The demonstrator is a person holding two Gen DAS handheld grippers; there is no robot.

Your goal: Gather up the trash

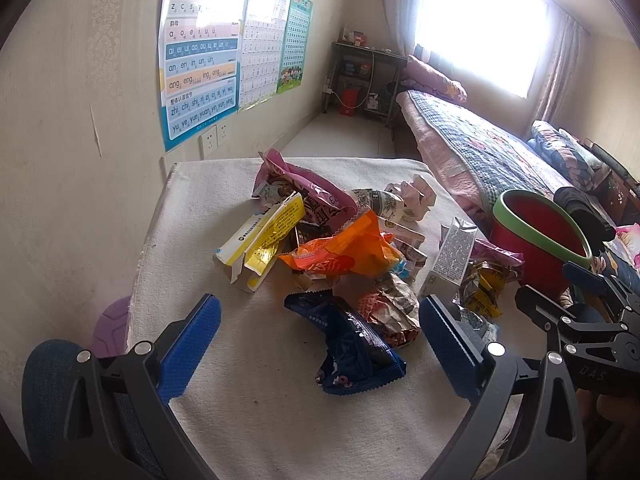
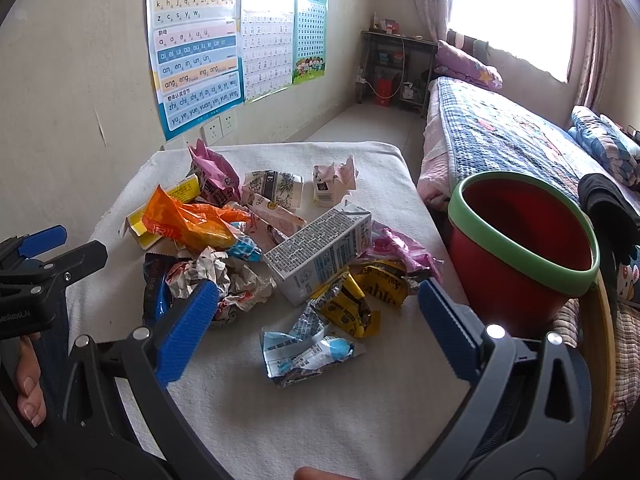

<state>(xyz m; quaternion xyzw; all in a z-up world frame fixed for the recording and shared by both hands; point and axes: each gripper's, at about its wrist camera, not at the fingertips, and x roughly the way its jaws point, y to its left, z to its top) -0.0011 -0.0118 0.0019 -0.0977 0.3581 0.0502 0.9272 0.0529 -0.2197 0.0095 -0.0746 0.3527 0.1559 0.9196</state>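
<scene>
A heap of trash lies on a white-clothed table (image 1: 256, 400). My left gripper (image 1: 320, 344) is open, its jaws on either side of a dark blue wrapper (image 1: 352, 344). Behind it lie an orange wrapper (image 1: 348, 252), a yellow box (image 1: 264, 240) and a grey carton (image 1: 456, 252). My right gripper (image 2: 316, 328) is open above a pale blue crumpled wrapper (image 2: 308, 352), with yellow wrappers (image 2: 352, 304) and the grey carton (image 2: 320, 252) just beyond. A red bin with a green rim (image 2: 520, 256) stands at the table's right edge; it also shows in the left wrist view (image 1: 536, 240).
A wall with posters (image 1: 200, 52) runs along the left. A bed (image 2: 512, 136) with a quilt lies to the right behind the bin. A shelf (image 1: 364, 76) stands at the far end. A purple stool (image 1: 112, 324) sits left of the table.
</scene>
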